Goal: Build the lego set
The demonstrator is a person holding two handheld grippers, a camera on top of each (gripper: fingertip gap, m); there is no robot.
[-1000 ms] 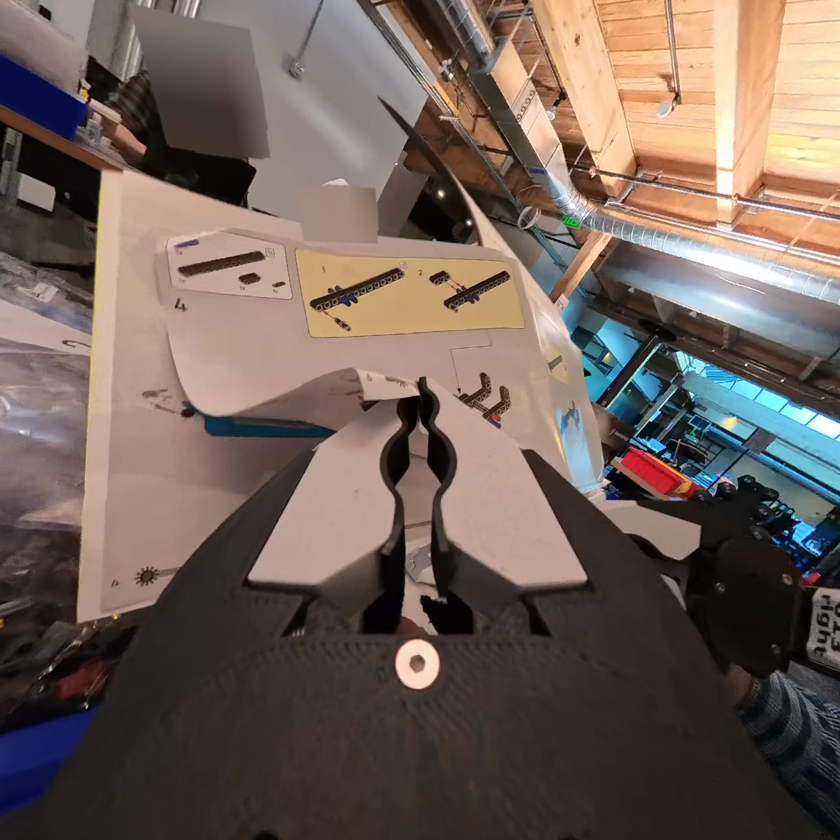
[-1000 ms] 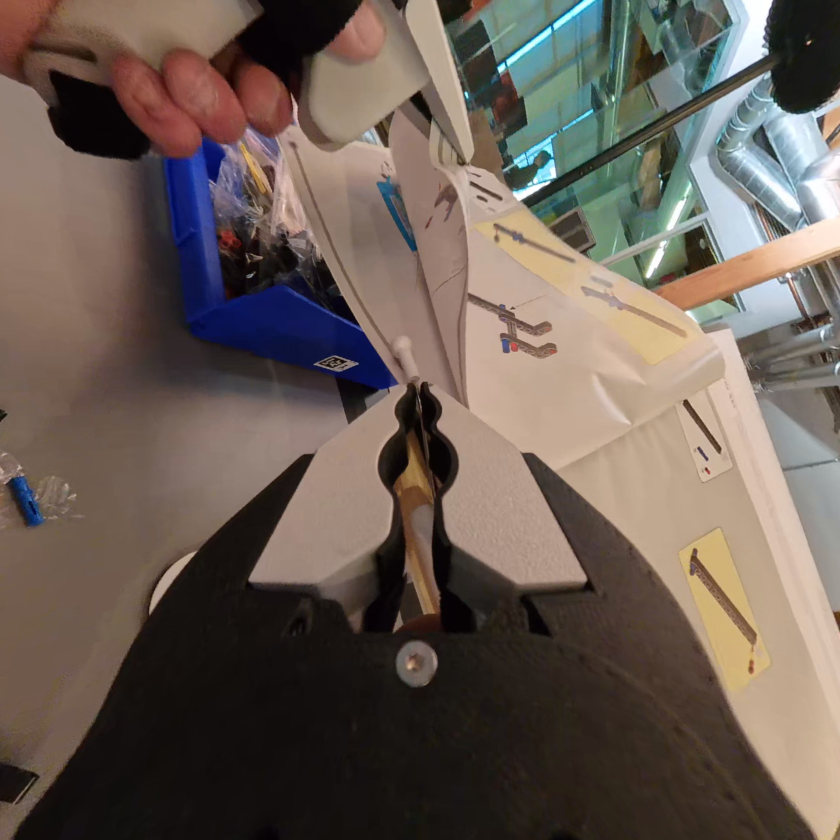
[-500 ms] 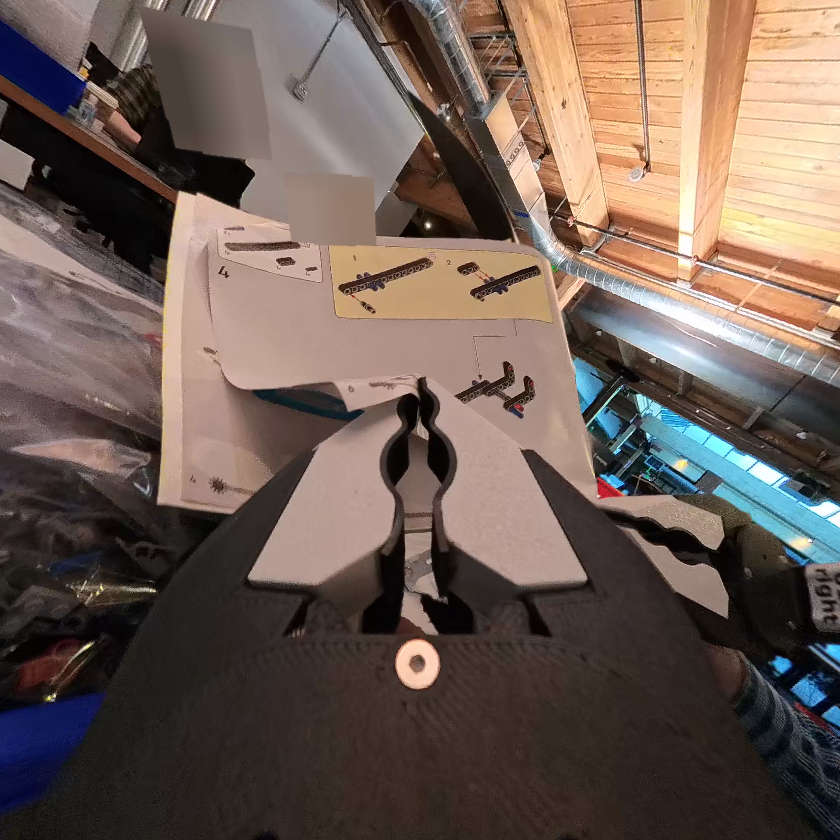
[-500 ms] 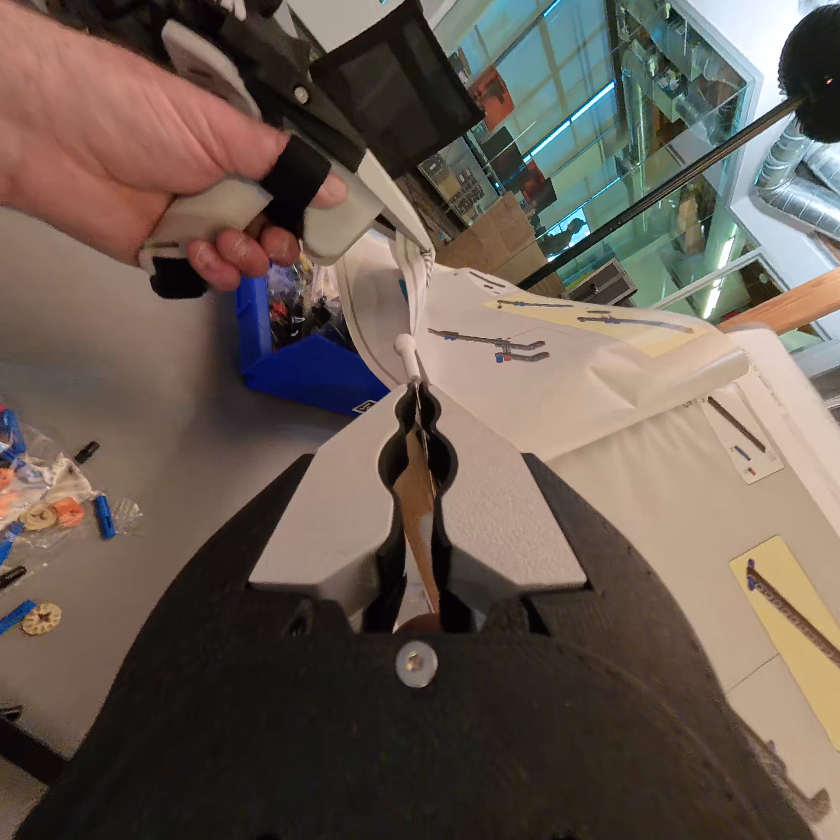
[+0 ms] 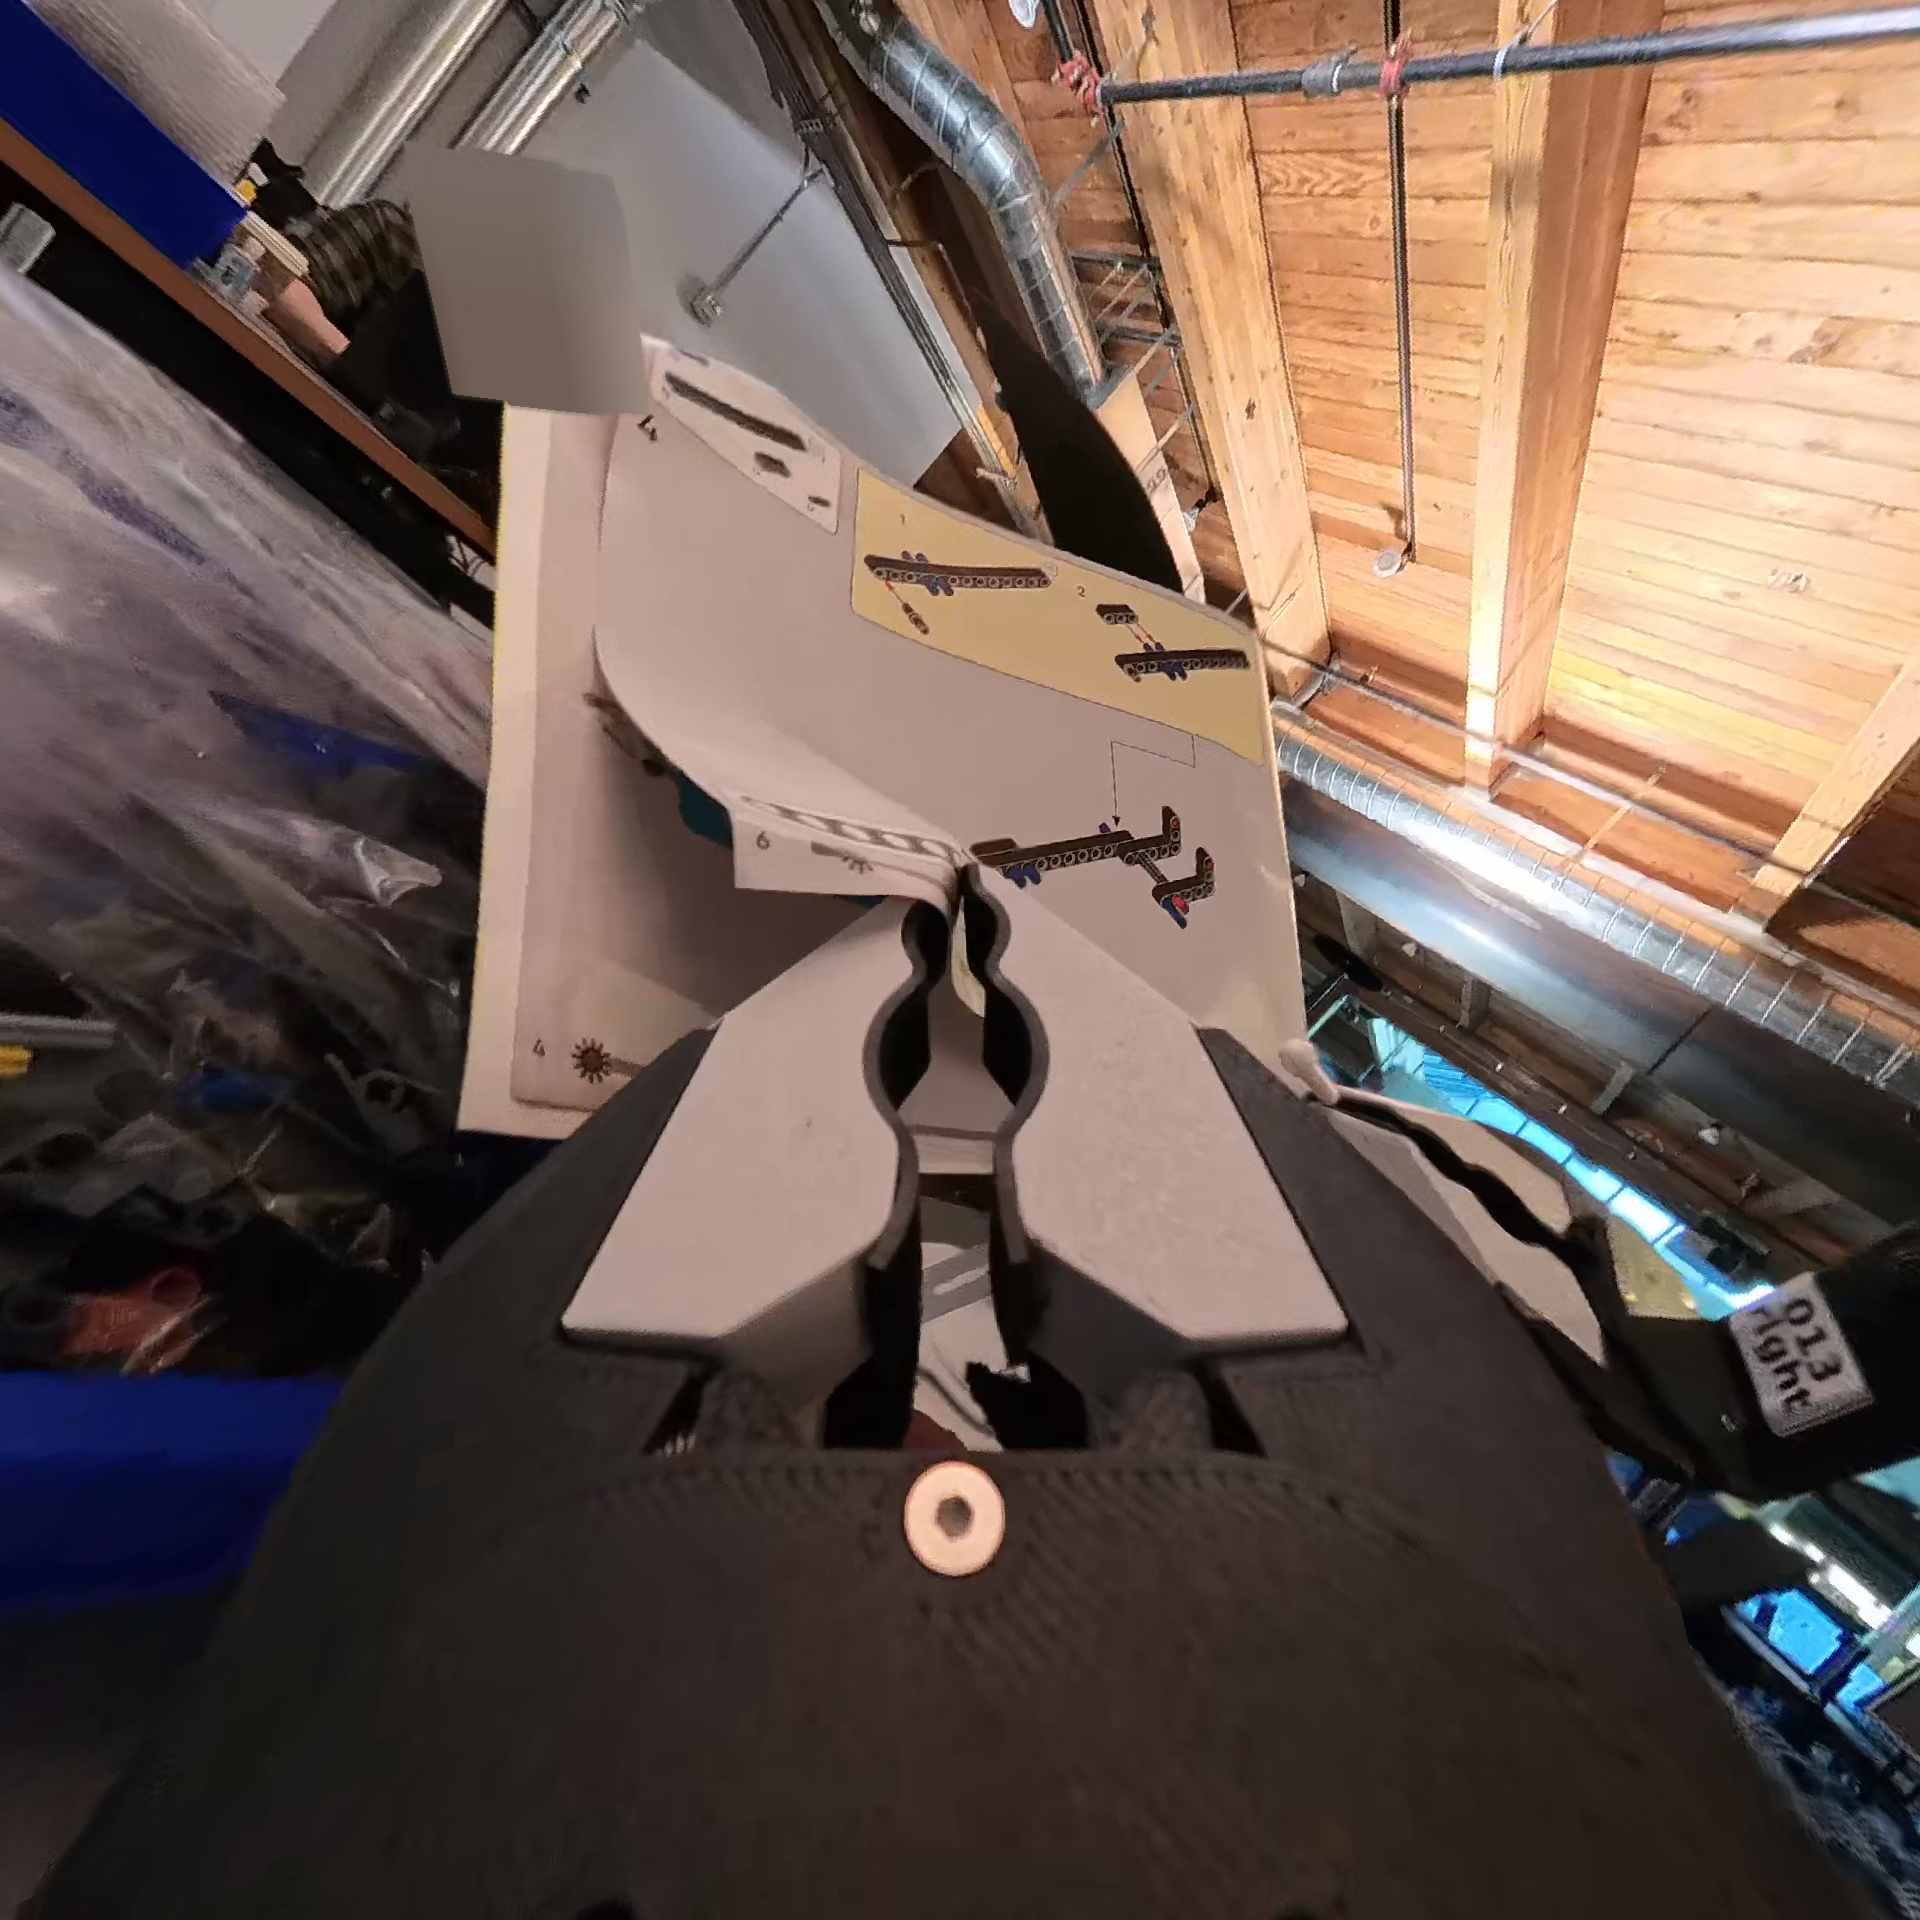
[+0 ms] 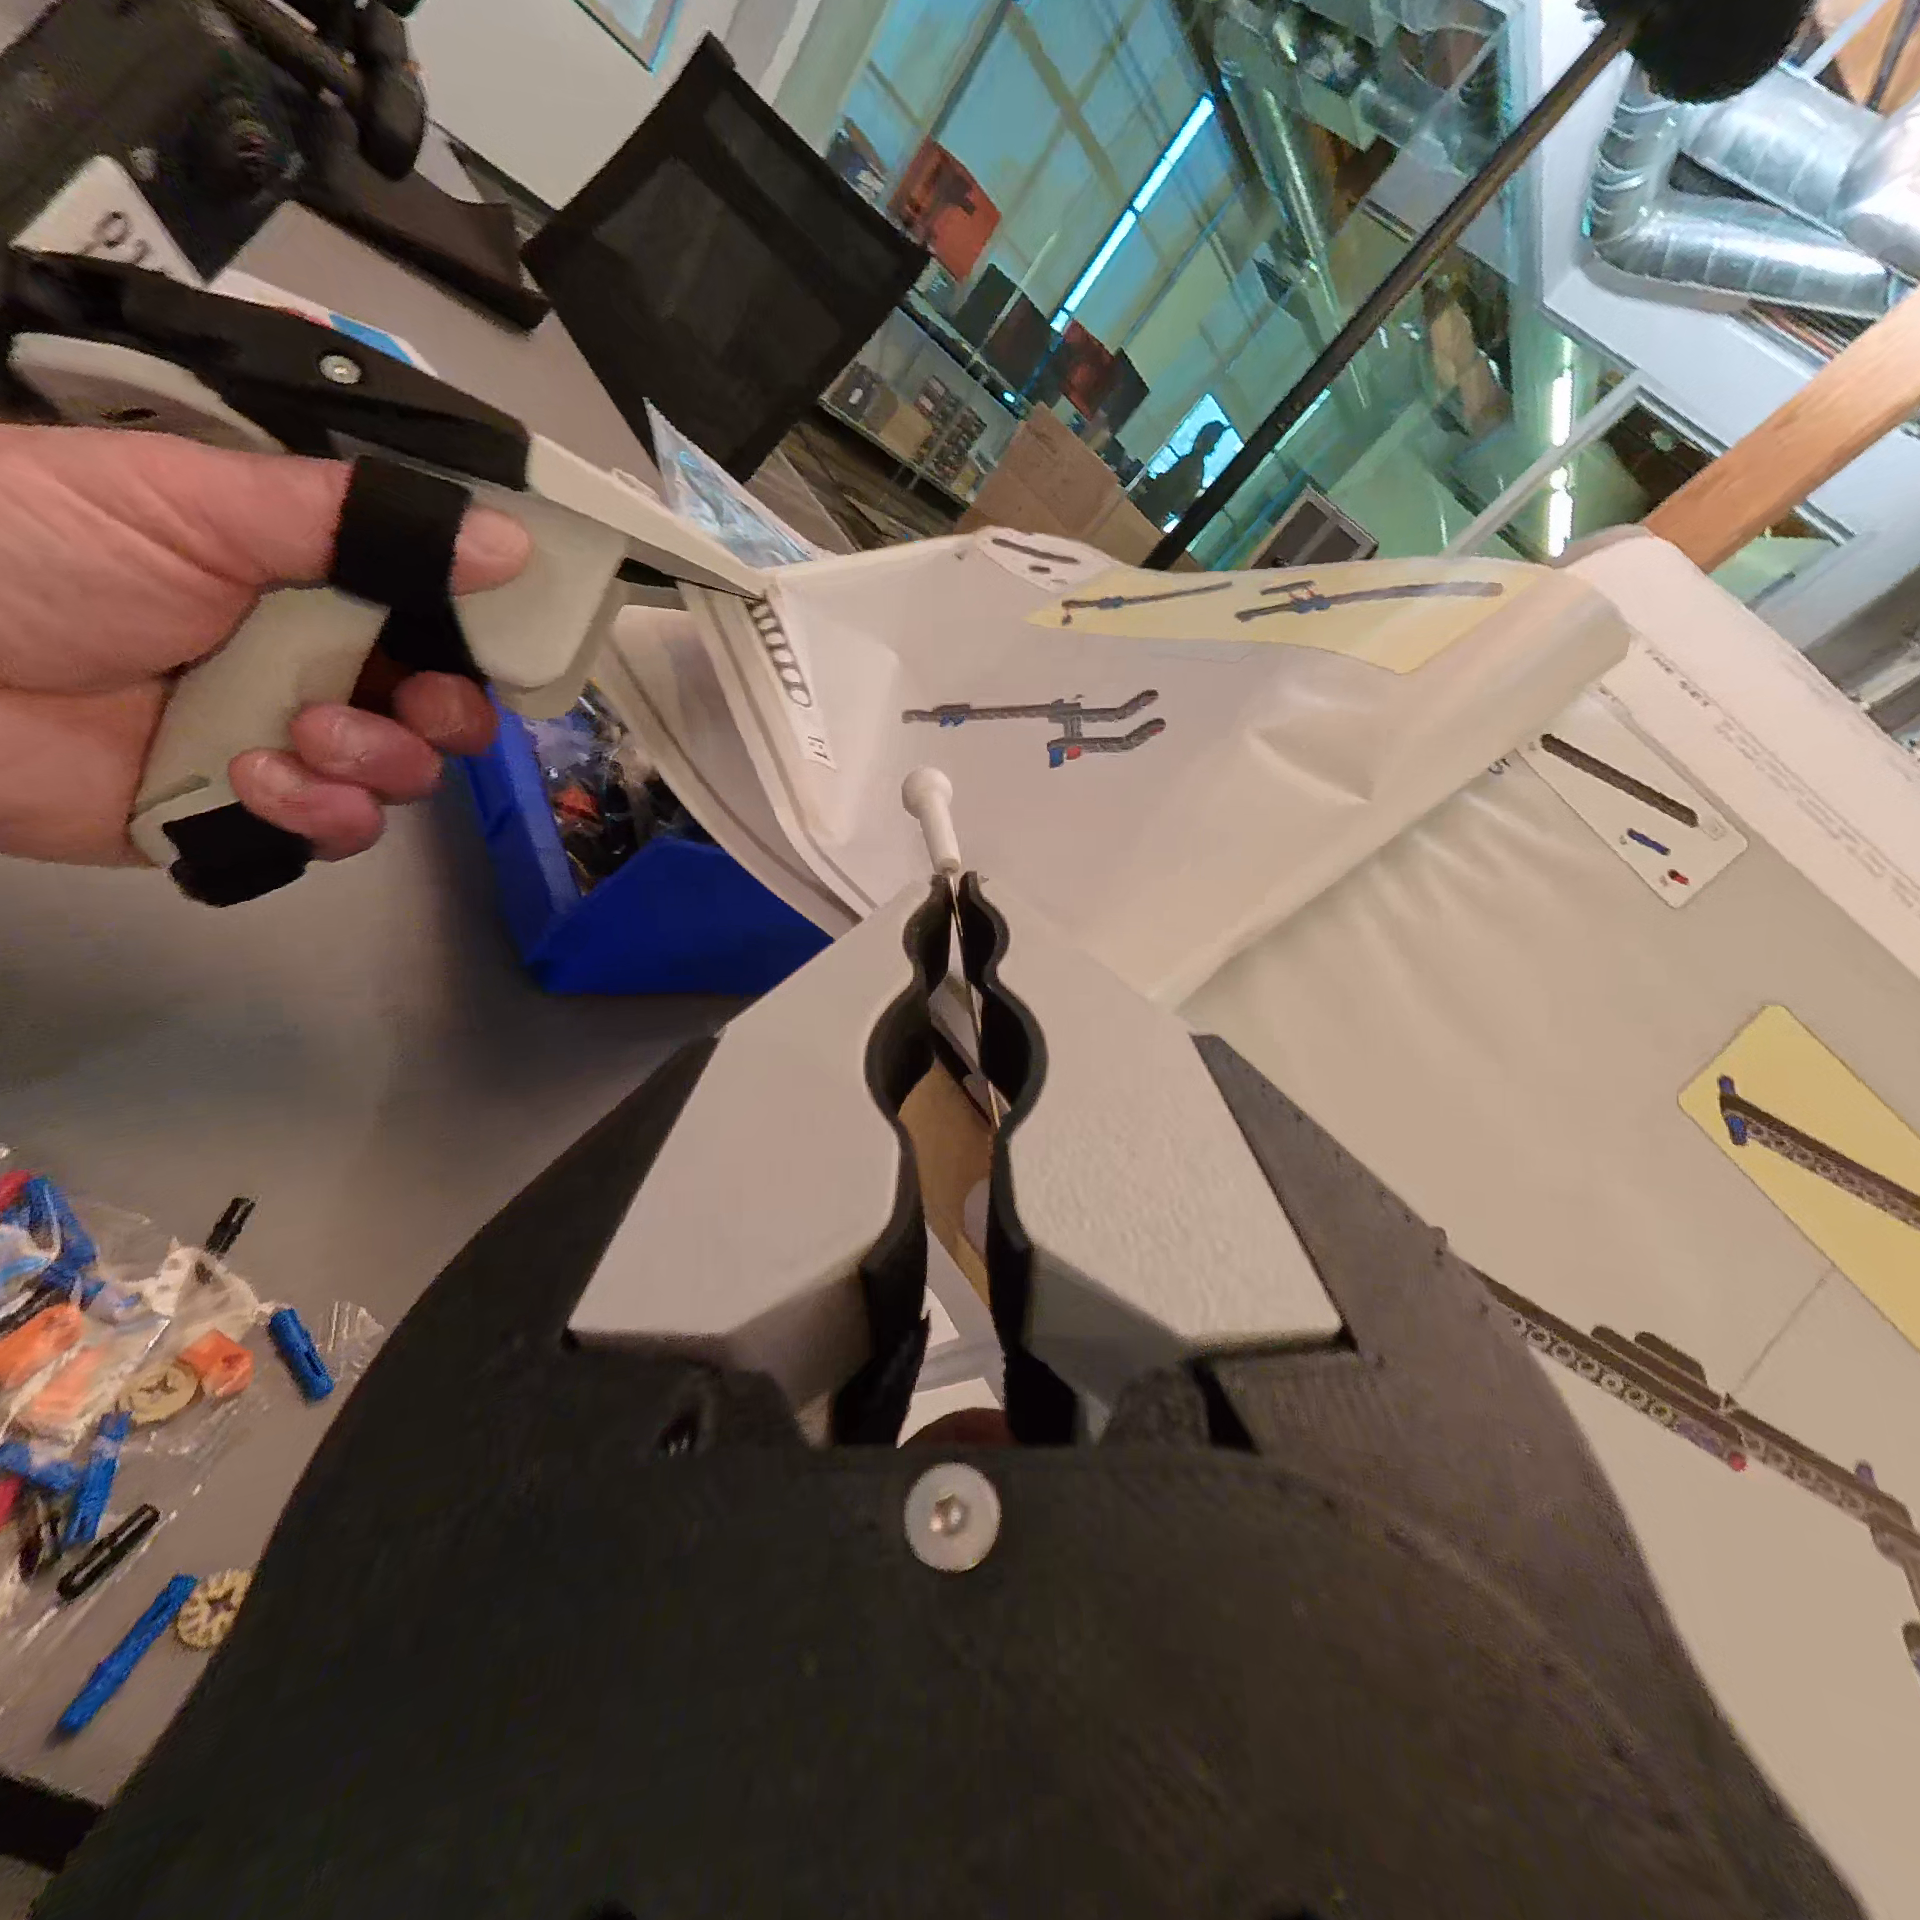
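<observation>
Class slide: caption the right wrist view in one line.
Right gripper pinches a white pin while left gripper lifts the instruction booklet page.

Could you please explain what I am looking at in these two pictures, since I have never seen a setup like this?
There is no robot here: a person holds a two-finger gripper in each hand, and each carries a camera looking along its fingers. One picture comes from the left gripper, which is shut on a curled page of the instruction booklet. The other comes from the right gripper, shut on a thin pin-like tool with a white tip; what it is I cannot tell. That picture also shows the person's hand squeezing the left gripper's handle. On the grey table stand a blue bin of bagged parts and loose lego pieces in clear bags.
</observation>
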